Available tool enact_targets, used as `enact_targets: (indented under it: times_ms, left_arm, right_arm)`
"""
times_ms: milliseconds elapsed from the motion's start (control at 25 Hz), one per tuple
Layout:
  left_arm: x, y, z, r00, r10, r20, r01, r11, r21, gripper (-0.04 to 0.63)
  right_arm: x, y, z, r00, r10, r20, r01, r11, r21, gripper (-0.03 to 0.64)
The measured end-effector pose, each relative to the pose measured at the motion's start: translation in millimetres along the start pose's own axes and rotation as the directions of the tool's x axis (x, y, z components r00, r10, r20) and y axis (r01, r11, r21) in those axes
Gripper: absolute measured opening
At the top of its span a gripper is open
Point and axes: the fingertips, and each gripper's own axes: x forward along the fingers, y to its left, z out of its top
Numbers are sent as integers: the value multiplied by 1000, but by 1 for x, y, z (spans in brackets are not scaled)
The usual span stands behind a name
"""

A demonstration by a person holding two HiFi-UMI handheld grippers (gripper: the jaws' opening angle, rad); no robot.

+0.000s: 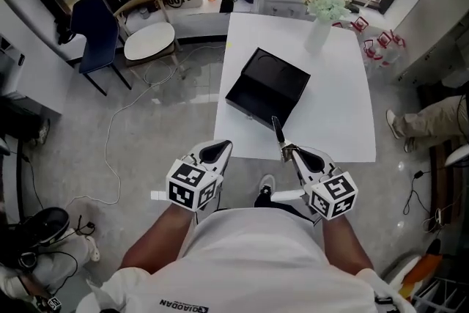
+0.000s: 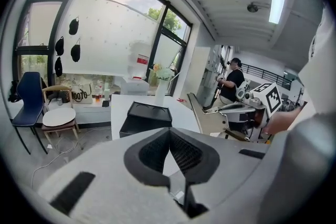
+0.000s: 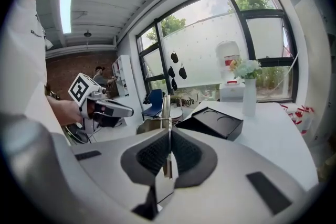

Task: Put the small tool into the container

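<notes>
A black box-shaped container lies at an angle on the white table, toward its near left part. My right gripper hovers at the table's near edge, shut on a small flat tool that sticks forward toward the container. In the right gripper view the thin metal blade rises from between the closed pads, with the container ahead to the right. My left gripper is off the table's near left corner, shut and empty. In its own view the container lies straight ahead.
A white vase of flowers stands at the table's far end. A blue chair and a round white chair stand to the far left, with a cable on the floor. A seated person's leg is at the right.
</notes>
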Motion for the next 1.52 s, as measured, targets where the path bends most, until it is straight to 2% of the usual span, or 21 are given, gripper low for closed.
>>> enact_targets:
  times_ms: [320,640,920,1240,1520]
  left_arm:
    - [43,8,21,997,83,-1,-83,996,-36,9]
    - [72,12,33,987,160,5,-159,986,-55,9]
    - [77,17,33,989,148,-11,-148,987,-58,9]
    - [85,41,44,998,53,-38,-54,998,-13,9]
    - [88,68,52,999,7,-36,-7,1000,1,9]
  right_arm:
    - [24,-49,8,995,93,-26,-93,996,-10,12]
    - [38,-78,12,987,161,-31,-161,987,-23,11]
    - [53,-85,15,986,161,-49,-162,987,-20,12]
    - [81,-89,22,994,65,-84,-68,997,-25,12]
    - [99,-85,27,995,10,-95,-12,1000,-24,12]
